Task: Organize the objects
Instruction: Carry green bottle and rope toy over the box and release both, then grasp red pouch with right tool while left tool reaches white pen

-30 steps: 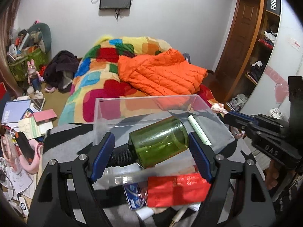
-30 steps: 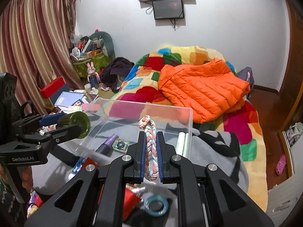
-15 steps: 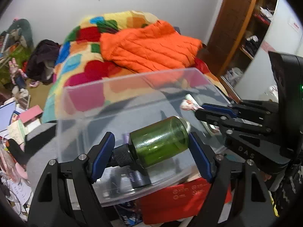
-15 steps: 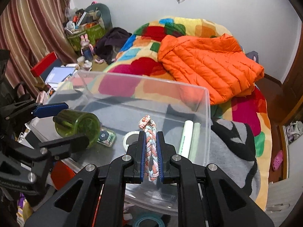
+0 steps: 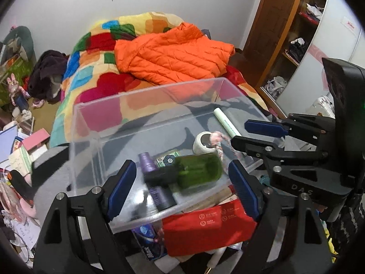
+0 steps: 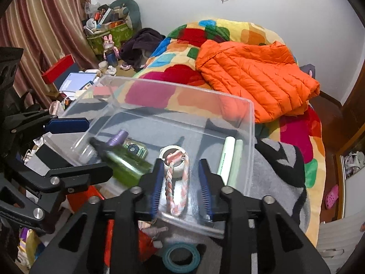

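Note:
A clear plastic box (image 5: 146, 100) (image 6: 249, 123) stands on the grey cloth. My left gripper (image 5: 181, 187) (image 6: 68, 146) is open over its near edge. The green bottle (image 5: 197, 171) (image 6: 127, 163) is blurred, free between the jaws, inside the box. My right gripper (image 6: 181, 182) (image 5: 253, 134) is open. The pink and white braided rope (image 6: 176, 182) (image 5: 217, 138) lies free in the box, across a white tape roll (image 6: 173, 157) (image 5: 203, 142). The box also holds a purple bottle (image 5: 155, 182), a small green card (image 5: 167, 159) and a pale green tube (image 6: 228, 157) (image 5: 227, 122).
A red pouch (image 5: 205, 230) and a blue packet (image 5: 146, 239) lie in front of the box. A teal tape roll (image 6: 181, 258) lies near me. Beyond is a bed with an orange jacket (image 5: 173, 54). Clutter and books (image 6: 77, 80) fill the left side.
Both grippers have opened. The green bottle has dropped from my left gripper into the box. The braided rope has dropped from my right gripper onto the tape roll.

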A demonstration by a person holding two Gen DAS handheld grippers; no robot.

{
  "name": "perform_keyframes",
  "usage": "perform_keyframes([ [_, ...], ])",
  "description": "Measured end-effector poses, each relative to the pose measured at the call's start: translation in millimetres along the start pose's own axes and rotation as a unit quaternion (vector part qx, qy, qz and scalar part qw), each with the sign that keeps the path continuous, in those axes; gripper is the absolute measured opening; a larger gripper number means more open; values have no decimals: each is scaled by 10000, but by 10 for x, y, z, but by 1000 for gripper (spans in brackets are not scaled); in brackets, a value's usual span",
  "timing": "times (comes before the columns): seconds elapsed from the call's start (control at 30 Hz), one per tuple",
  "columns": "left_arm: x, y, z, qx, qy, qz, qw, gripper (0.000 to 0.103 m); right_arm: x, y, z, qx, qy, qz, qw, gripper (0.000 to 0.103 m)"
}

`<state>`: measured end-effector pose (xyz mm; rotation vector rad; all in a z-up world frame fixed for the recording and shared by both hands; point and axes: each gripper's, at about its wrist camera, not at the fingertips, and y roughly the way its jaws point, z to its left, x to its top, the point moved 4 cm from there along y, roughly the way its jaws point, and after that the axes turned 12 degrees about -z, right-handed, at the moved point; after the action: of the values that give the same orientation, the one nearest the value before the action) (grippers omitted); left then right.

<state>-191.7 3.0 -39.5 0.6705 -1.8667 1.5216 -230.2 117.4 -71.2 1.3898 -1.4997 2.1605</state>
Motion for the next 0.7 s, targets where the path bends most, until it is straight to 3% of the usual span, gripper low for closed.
perform_keyframes([
  [0.1,32,-152,5,31,-1,-167,9999,88,28,-148,25,99,36,-150,9998,36],
  [0.33,-83,-512,90,254,-46,-458,9986,91,-19,-586,165,315,-93,-595,9977,69],
  [0.43,-214,-634,134,399,-49,-502,9979,92,-152,-681,288,439,-253,-612,9968,78],
  [0.7,-723,-812,300,613,-297,-258,9973,93,-536,-549,585,681,-960,-250,9927,82],
])
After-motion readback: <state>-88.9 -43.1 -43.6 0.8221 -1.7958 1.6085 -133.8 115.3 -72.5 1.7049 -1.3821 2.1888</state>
